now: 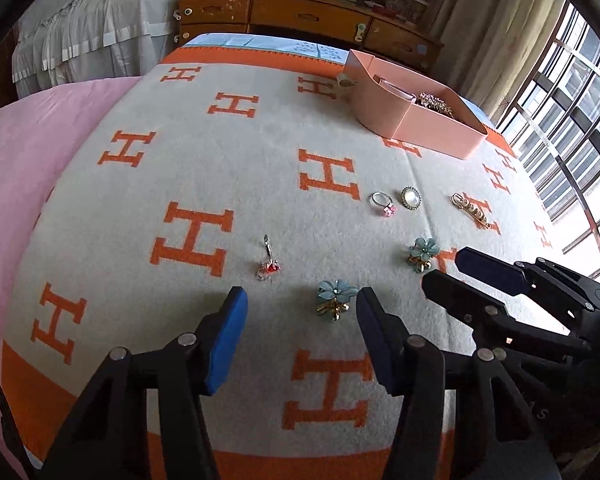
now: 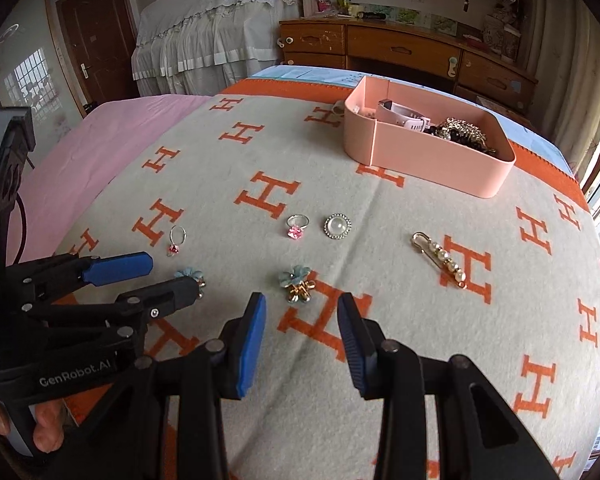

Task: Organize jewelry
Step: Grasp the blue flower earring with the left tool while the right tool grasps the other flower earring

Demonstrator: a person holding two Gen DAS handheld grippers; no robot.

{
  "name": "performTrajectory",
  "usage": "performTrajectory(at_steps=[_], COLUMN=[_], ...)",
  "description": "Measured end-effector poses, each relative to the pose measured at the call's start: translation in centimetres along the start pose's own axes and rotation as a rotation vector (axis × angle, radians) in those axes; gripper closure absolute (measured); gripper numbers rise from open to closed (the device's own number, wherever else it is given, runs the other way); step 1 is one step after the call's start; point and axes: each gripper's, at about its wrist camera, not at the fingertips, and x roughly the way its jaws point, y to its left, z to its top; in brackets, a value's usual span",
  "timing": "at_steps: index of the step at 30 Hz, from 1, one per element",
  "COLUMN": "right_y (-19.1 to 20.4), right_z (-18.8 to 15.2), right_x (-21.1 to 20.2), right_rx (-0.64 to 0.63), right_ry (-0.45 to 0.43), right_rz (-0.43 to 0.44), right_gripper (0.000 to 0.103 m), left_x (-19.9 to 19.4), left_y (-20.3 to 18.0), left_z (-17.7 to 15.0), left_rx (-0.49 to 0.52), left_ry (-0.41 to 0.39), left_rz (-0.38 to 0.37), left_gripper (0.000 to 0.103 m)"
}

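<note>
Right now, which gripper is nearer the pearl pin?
Right. The right gripper is open, with the pearl pin ahead to its right. The left gripper sits further left, past both blue flower brooches.

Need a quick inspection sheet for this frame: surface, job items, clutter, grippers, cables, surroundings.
Surface: blanket with orange H pattern over a bed.
Job's things: two blue flower brooches, pink-stone ring, pearl pin, round pearl brooch, red charm; pink box already holds jewelry.
Clutter: nothing seen.
Grippers: left gripper and right gripper open, empty.
Cables: dark cable by left unit.
Surroundings: wooden dresser, window.
</note>
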Motion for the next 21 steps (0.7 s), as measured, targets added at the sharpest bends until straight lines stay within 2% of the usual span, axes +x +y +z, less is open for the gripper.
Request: performTrajectory(at_steps=[8, 11, 12, 18, 21], right_y=[-0.3, -0.4, -0.4, -1.1, -1.4], right_z=[0.1, 0.2, 0.2, -0.1, -0.4], right_x=[1.6, 1.7, 1.7, 1.2, 0.3], right_rx=[-0.018, -0.023, -0.026, 0.006, 0.014], right_ry=[0.013, 0.002, -0.001, -0.009, -0.03], right_rz=[0.014, 0.026, 0.026, 0.054, 0.058], right_gripper=[0.067, 0.078, 0.087, 0.088, 0.088], left_x=[0.0, 0.0, 0.0, 0.0, 0.1], left_y=[-0.2, -0.3, -0.4, -1.3, -1.9], left_z=[0.1, 0.1, 0.1, -0.3, -0.4], left_rx=[0.008, -0.002, -0.001, 0.027, 0.042], left_ry=[0.001, 0.005, 0.005, 0.015, 0.017], left_rz=[0.011, 0.01, 0.012, 0.017, 0.033], left_gripper=[0.049, 0.05, 0.051, 0.057, 0.069])
